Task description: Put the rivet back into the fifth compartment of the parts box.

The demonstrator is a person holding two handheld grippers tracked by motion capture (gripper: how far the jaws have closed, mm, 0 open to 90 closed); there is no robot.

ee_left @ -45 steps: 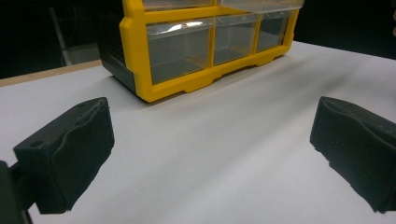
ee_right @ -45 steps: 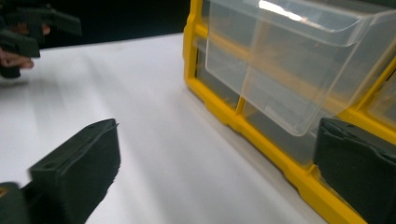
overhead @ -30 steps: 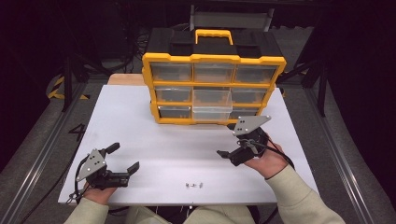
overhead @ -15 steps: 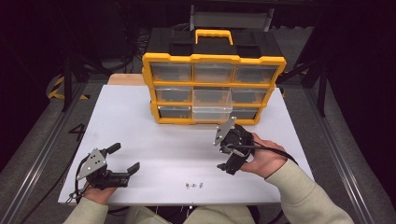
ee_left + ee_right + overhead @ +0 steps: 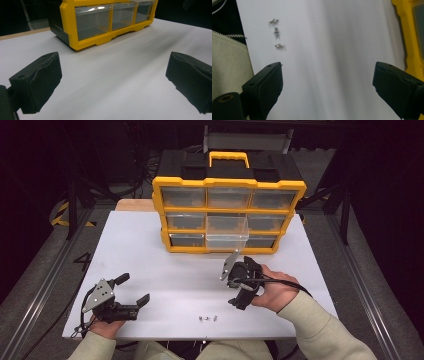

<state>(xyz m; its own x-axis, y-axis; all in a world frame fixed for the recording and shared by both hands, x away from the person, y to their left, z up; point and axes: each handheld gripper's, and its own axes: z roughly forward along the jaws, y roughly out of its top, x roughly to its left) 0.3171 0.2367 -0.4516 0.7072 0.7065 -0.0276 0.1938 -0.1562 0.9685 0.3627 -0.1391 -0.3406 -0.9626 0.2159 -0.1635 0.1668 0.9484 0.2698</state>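
The small screws [image 5: 207, 318] near my desk's front edge are too tiny to make out their type. In my right claw view the yellow organizer [image 5: 409, 37] is cut off at the edge.

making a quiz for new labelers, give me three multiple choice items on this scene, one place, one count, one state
1. Where do the screws lie on the table?
A near its front edge
B against the organizer
C at its left edge

2. How many screws lie there?
A one
B three
C six

3. How stands the organizer's bottom middle drawer?
A shut flush
B pulled out
C lifted out onto the table

Answers: 1 A, the high view shows them near the person; 2 B, the right gripper view shows three; 3 B, its clear front juts past the frame.
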